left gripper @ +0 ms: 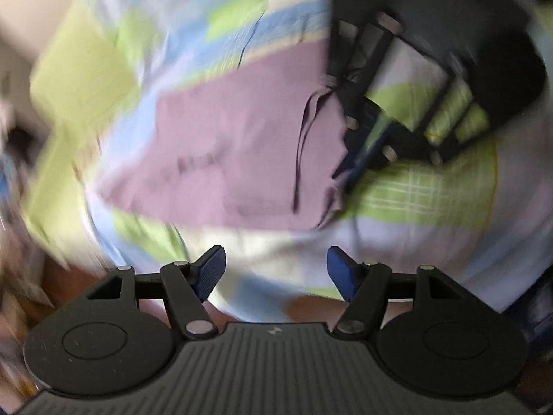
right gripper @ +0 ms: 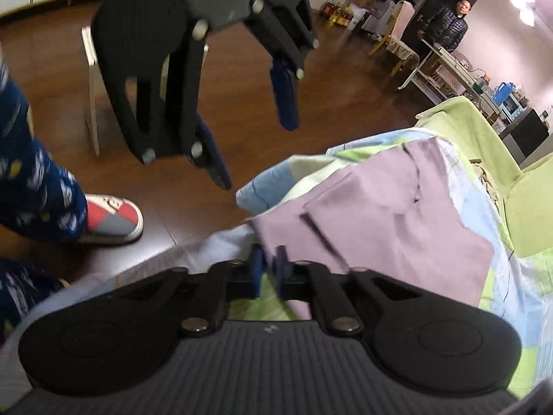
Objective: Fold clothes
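Observation:
A lilac garment (left gripper: 235,159) lies flat on a patchwork sheet (left gripper: 414,186) of green, blue and white. In the left wrist view my right gripper (left gripper: 345,166) comes in from the upper right, shut on the garment's right edge, where the cloth bunches into folds. In its own view my right gripper (right gripper: 269,269) has its blue pads nearly together over the corner of the lilac garment (right gripper: 380,214). My left gripper (left gripper: 276,269) stands open above the sheet's near edge with nothing between its fingers. It also hangs open over the floor (right gripper: 252,131) in the right wrist view.
The sheet (right gripper: 501,266) ends at a wooden floor (right gripper: 345,79). A leg in blue patterned trousers and a red-and-grey slipper (right gripper: 114,218) stand at the left. A white chair (right gripper: 91,79) is behind the left gripper. A green cover (right gripper: 466,131) lies at right, and a person (right gripper: 449,24) stands far back.

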A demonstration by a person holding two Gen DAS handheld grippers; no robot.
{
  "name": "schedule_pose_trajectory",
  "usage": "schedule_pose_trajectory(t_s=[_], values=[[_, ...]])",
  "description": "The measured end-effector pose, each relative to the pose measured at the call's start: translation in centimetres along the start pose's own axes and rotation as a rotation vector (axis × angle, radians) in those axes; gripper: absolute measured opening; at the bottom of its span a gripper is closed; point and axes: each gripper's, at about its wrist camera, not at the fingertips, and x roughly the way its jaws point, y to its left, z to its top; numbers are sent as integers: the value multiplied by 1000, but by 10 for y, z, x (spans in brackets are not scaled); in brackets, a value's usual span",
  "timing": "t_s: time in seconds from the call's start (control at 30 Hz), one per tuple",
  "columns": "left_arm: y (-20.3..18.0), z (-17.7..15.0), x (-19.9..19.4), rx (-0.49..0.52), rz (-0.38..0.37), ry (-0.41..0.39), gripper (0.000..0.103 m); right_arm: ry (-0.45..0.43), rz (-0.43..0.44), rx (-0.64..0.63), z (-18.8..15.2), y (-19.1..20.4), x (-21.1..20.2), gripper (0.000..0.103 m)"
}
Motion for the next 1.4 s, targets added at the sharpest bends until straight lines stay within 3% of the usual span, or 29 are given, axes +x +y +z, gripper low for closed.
schedule_pose_trajectory(t_s=[0.13, 0.27, 0.37, 0.4, 0.47, 0.5, 0.6, 0.67, 0.73, 0.77, 0.87, 0.93, 1.03, 1.13, 1.3, 1.37, 1.4], values=[[-11, 2, 11, 203, 29, -77, 69, -32, -35, 44, 3, -25, -10, 2], [-13, 4, 28, 307, 64, -94, 70, -46, -49, 52, 4, -34, -13, 2], [-21, 1, 47, 446, 77, -99, 70, -58, -45, 53, 2, -36, -16, 2], [-25, -1, 54, 499, 88, -115, 68, -61, -43, 54, 1, -36, -17, 2], [-26, -2, 61, 542, 84, -136, 49, -66, -44, 59, 0, -35, -17, 2], [-23, -1, 62, 534, 61, -138, 30, -69, -46, 62, -1, -34, -17, 2], [-10, 1, 56, 460, 22, -155, 5, -66, -47, 81, -4, -35, -19, 2], [8, 7, 51, 346, -39, -148, 4, -57, -39, 108, -7, -37, -20, 5], [20, 12, 50, 259, -90, -134, 4, -32, -53, 125, -17, -44, -26, 25], [25, 15, 51, 220, -113, -126, 4, -19, -61, 132, -23, -47, -29, 29], [31, 18, 56, 159, -142, -104, 5, 65, -123, 135, -49, -59, -35, 33], [30, 17, 59, 142, -142, -95, 5, 200, -202, 60, -88, -72, -36, 33], [28, 17, 61, 103, -140, -83, 9, 269, -209, -46, -119, -76, -38, 33], [29, 21, 57, 76, -140, -73, 9, 248, -173, -185, -139, -66, -35, 42], [33, 21, 61, 54, -144, -74, 9, 159, -213, -351, -150, -51, -22, 43], [32, 21, 61, 58, -150, -78, 9, 136, -193, -368, -155, -55, -15, 41], [32, 21, 61, 63, -155, -83, 7, 136, -172, -357, -155, -57, -14, 30]])
